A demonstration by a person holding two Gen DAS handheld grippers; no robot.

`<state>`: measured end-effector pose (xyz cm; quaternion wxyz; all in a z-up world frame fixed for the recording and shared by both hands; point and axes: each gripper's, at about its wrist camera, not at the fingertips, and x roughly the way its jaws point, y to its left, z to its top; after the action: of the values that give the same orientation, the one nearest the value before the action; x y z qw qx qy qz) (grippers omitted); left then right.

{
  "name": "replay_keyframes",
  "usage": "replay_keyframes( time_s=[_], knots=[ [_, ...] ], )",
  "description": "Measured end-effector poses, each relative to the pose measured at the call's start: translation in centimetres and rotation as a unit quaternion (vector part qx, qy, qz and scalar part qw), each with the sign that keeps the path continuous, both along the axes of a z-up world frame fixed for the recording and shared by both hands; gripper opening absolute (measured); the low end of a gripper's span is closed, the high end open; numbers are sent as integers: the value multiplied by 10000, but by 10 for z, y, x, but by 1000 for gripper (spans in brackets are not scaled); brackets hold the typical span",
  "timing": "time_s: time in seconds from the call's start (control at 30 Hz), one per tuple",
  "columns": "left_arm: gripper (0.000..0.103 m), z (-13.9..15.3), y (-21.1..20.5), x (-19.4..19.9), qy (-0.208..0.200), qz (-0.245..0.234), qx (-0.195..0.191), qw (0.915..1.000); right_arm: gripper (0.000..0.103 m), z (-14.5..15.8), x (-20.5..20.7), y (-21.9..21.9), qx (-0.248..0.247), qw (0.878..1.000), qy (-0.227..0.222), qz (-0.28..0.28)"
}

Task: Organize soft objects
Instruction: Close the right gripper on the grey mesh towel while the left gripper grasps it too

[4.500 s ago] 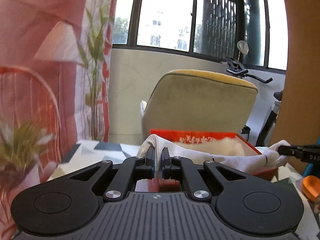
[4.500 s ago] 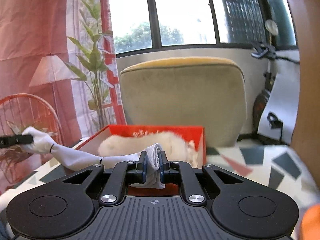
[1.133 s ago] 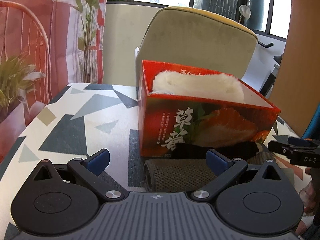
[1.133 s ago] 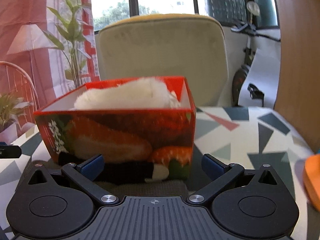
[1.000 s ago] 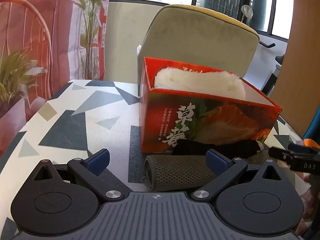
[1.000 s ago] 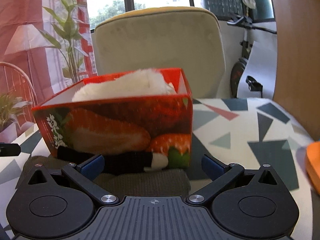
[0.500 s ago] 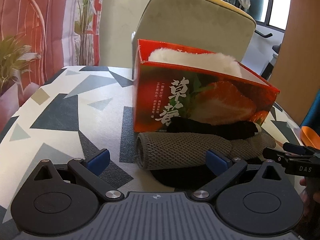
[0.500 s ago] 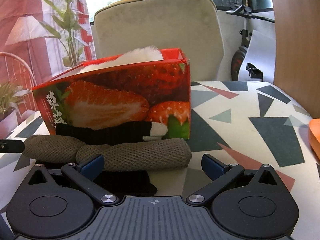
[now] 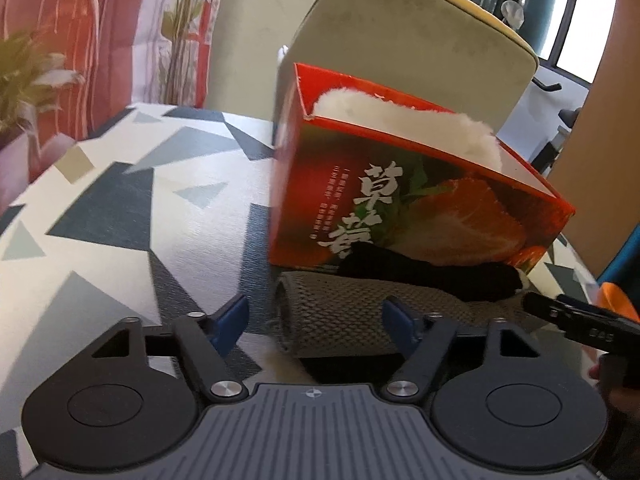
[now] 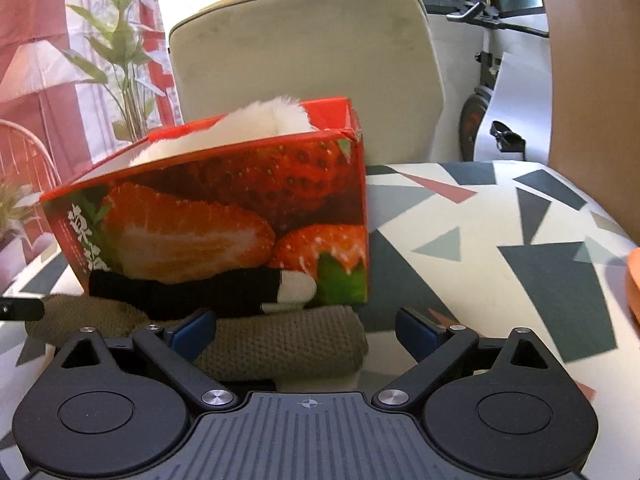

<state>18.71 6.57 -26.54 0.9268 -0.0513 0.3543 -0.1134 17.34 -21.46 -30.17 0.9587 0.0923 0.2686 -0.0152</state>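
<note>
An olive-brown knitted sock (image 9: pixel 348 316) lies on the table in front of a red strawberry box (image 9: pixel 420 208) that holds a white fluffy thing (image 9: pixel 400 120). A black sock (image 9: pixel 432 272) with a white toe rests on it against the box. My left gripper (image 9: pixel 314 320) straddles the brown sock's left end, its jaws closing, pads not pressing. My right gripper (image 10: pixel 306 332) straddles the brown sock (image 10: pixel 288 344) at its right end, jaws closing a little, still wide. Box (image 10: pixel 224 216), fluffy thing (image 10: pixel 260 120) and black sock (image 10: pixel 192 288) show there too.
The table (image 9: pixel 120 208) has a white cloth with grey triangles. A beige chair back (image 10: pixel 304 40) stands behind the box. An orange object (image 10: pixel 632 280) lies at the right table edge. The other gripper's finger (image 9: pixel 576 316) reaches in from the right.
Earlier both grippers held a white cloth above the box; they no longer hold it. Over the last second both sank toward the brown sock and their jaws narrowed, the left more.
</note>
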Motion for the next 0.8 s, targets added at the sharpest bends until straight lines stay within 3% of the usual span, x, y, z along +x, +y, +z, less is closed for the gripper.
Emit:
replay_keyframes(
  time_s=[0.1, 0.37, 0.5, 0.8],
  knots=[
    [73, -2, -2, 0, 12, -52, -9, 10000, 83, -7, 8, -3, 115, 9998, 136, 17],
    [72, -8, -1, 4, 113, -1, -2, 9999, 80, -19, 14, -7, 298, 9986, 427, 55],
    [72, -12, 0, 3, 184, 5, -10, 9998, 71, -20, 15, -2, 173, 9987, 422, 216],
    [72, -14, 0, 18, 344, 23, -406, 9986, 65, -19, 13, 5, -10, 9990, 334, 296]
  ],
)
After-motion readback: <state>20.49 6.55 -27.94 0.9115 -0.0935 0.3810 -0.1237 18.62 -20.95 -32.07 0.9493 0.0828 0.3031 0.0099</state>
